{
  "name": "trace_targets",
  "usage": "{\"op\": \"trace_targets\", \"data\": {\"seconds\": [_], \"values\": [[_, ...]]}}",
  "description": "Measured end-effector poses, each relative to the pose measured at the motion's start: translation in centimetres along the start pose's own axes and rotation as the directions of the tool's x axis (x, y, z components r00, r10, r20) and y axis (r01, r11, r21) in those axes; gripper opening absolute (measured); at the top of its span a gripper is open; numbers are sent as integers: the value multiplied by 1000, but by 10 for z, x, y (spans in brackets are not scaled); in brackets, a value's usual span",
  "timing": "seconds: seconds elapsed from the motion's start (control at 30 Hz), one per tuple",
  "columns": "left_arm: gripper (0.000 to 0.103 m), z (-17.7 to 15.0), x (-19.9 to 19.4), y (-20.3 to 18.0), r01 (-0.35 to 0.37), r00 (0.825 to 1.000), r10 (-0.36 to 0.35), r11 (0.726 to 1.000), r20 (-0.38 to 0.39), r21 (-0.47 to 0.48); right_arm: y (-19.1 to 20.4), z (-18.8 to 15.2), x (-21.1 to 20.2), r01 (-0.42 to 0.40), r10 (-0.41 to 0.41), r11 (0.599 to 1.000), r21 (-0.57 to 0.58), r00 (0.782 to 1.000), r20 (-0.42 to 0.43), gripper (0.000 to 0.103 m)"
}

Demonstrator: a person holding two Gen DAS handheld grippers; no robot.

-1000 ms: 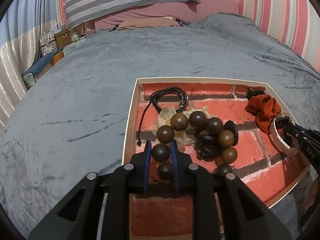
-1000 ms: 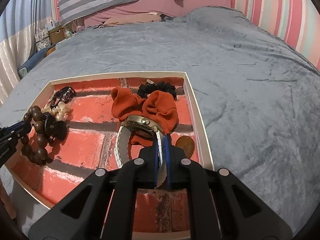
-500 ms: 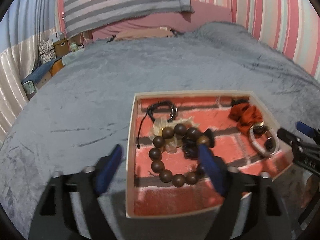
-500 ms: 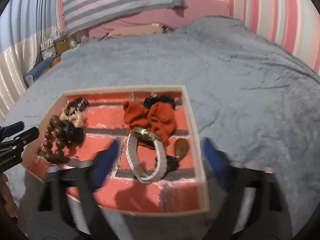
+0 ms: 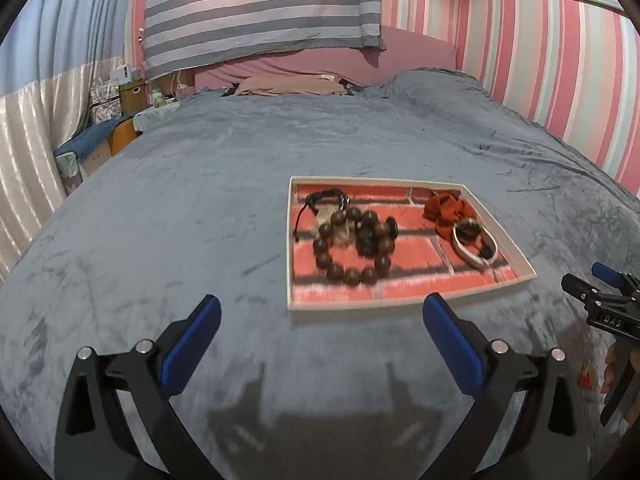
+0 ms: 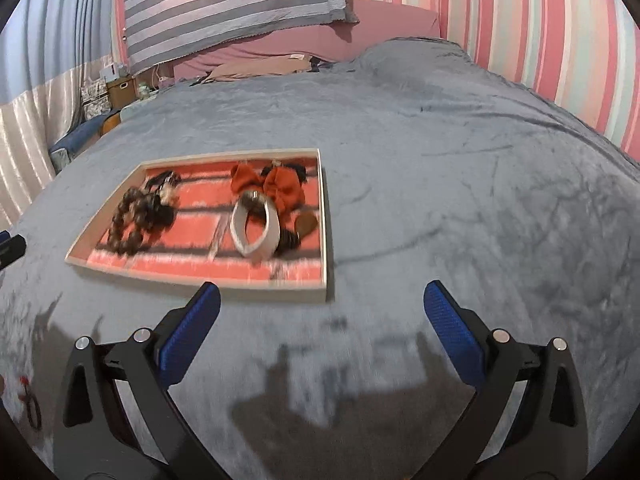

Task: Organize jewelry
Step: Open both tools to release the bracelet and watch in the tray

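With both the left hand-held gripper [image 5: 322, 322] and the right hand-held gripper [image 6: 322, 308] spread wide and empty, their jaws having just been opening, we should back off clear of the tray [image 5: 408, 303] on the bed [image 5: 180, 208], leaving the bead bracelet [image 5: 352, 246] and watch [image 6: 256, 226] undisturbed inside

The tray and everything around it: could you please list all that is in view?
tray: one, cream rim, brick-print floor, on the blanket
wooden bead bracelet: one, dark brown, tray's left half
cord bracelet: one, black, tray's far left corner
scrunchie: one, rust orange, tray's far right
watch: one, pale strap, before the scrunchie
blanket: one, grey, over the bed
striped cloth: one, grey and pink, hanging behind the bed
left gripper: one, black with blue pads, open, empty
right gripper: one, same colours, open, empty
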State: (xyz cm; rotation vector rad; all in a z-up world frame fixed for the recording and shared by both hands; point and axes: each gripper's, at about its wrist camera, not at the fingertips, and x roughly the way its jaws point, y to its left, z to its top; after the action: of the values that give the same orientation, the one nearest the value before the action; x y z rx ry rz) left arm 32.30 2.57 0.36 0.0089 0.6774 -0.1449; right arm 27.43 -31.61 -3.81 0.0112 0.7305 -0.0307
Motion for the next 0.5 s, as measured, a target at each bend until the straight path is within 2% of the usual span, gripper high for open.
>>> {"op": "trace_targets", "data": {"seconds": [0.13,0.33,0.5], "values": [[99,-24,-22,3,-10,1000,10,1000,0,-23,-4,-25,-21,3,-3,1000,-10,1000,-1,99],[99,-61,-51,-3,-36,999,36,999,-2,-4,-9,-58,-47,8,-8,1000,-11,1000,7,99],[99,-88,-69,-6,-14,1000,14,1000,-21,-20,-17,-75,-62,8,-8,1000,0,1000,8,99]]}}
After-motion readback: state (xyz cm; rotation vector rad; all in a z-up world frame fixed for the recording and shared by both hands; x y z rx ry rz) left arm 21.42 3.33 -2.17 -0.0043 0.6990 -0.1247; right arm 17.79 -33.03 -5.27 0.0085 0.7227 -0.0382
